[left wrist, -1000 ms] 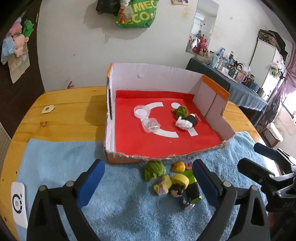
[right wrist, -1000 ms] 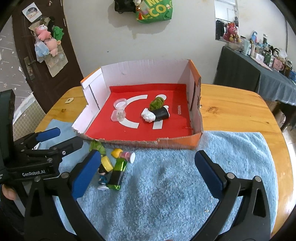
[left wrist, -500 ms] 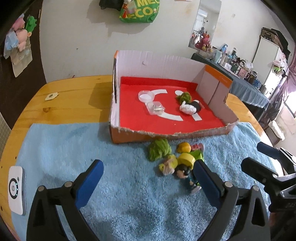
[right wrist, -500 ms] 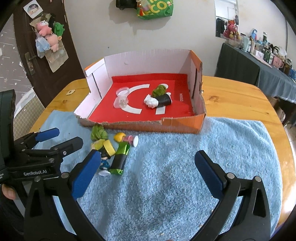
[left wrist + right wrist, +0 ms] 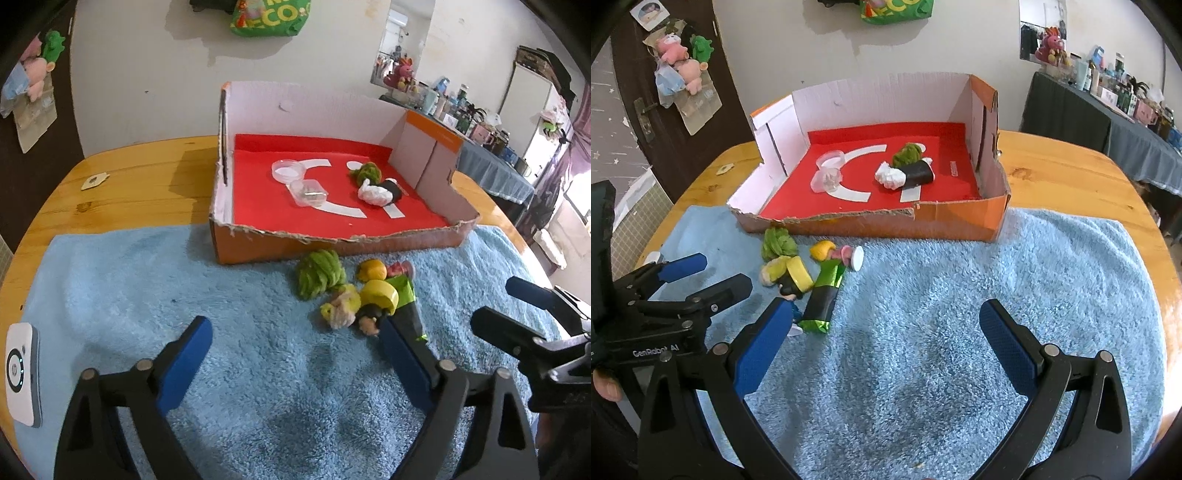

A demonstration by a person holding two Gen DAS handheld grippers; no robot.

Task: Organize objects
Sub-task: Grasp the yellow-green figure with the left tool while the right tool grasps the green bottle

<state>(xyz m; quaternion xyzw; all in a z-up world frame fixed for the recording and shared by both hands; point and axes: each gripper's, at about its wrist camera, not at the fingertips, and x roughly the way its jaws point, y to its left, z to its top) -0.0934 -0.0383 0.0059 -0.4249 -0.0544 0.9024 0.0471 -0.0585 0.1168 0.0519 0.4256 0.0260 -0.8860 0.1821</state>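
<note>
A cardboard box (image 5: pixel 258 243) (image 5: pixel 953 221) with a red floor stands at the far edge of a blue towel (image 5: pixel 184 288) (image 5: pixel 979 295). Inside lie two clear plastic cups (image 5: pixel 308 192) (image 5: pixel 829 177), a green frilly toy (image 5: pixel 367 171) (image 5: pixel 907 153) and a black-and-white roll (image 5: pixel 380 192) (image 5: pixel 908 175). In front of the box lies a pile of small toys: a green frilly toy (image 5: pixel 319 275) (image 5: pixel 779 242), a yellow-hatted figure (image 5: pixel 373 302) (image 5: pixel 792 278), a green-and-black packet (image 5: pixel 825 295), an orange piece (image 5: pixel 371 269). My left gripper (image 5: pixel 295 347) (image 5: pixel 718 275) is open and empty near the pile. My right gripper (image 5: pixel 882 339) (image 5: pixel 515 306) is open and empty.
The towel lies on a round wooden table (image 5: pixel 129 177) (image 5: pixel 1052 170). A white device (image 5: pixel 20 373) lies at the towel's left edge. A small tag (image 5: pixel 94 181) lies on the wood. A dark side table with clutter (image 5: pixel 1108 110) stands at the right.
Both grippers have drawn back from the box and risen, so the box and toy pile look farther away. Both stay open; nothing was picked up.
</note>
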